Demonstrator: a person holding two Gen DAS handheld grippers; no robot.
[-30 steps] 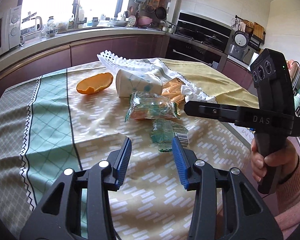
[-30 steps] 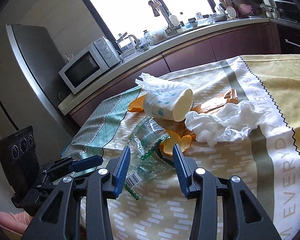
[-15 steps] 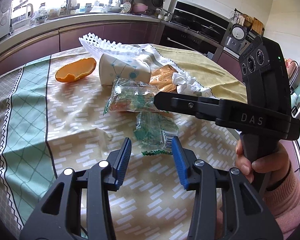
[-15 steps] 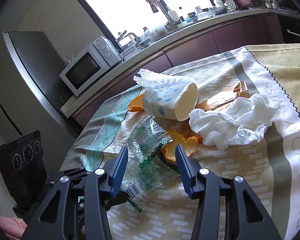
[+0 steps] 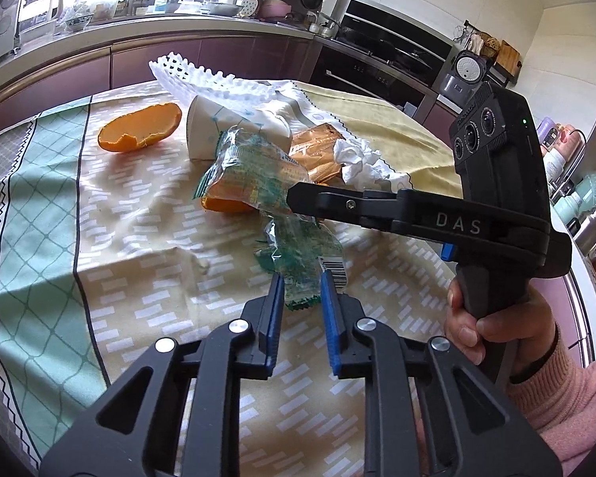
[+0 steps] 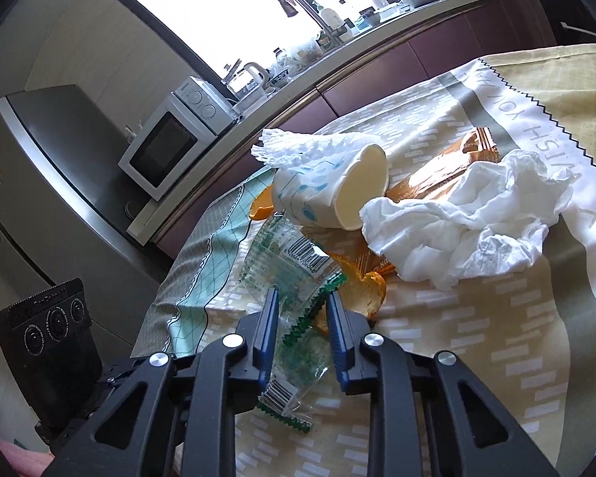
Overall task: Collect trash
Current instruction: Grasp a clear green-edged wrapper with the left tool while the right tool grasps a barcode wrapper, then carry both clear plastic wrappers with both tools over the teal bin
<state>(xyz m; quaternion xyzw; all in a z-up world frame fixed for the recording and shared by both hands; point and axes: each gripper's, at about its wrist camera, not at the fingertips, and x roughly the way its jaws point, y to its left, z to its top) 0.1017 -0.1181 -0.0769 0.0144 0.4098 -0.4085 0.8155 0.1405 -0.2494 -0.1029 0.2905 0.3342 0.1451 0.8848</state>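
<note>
My left gripper (image 5: 302, 278) and right gripper (image 6: 301, 298) have just closed, both pinching the green wrapper (image 5: 298, 254); paper cup (image 6: 329, 190), crumpled tissue (image 6: 465, 222), orange peel (image 5: 139, 133) crowd behind.

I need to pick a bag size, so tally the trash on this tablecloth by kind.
Orange peel pieces: 2
Clear green-printed wrappers: 2
Paper cup: 1
Crumpled tissue: 1
Gold wrapper: 1
White foam net: 1
Total: 8
</note>
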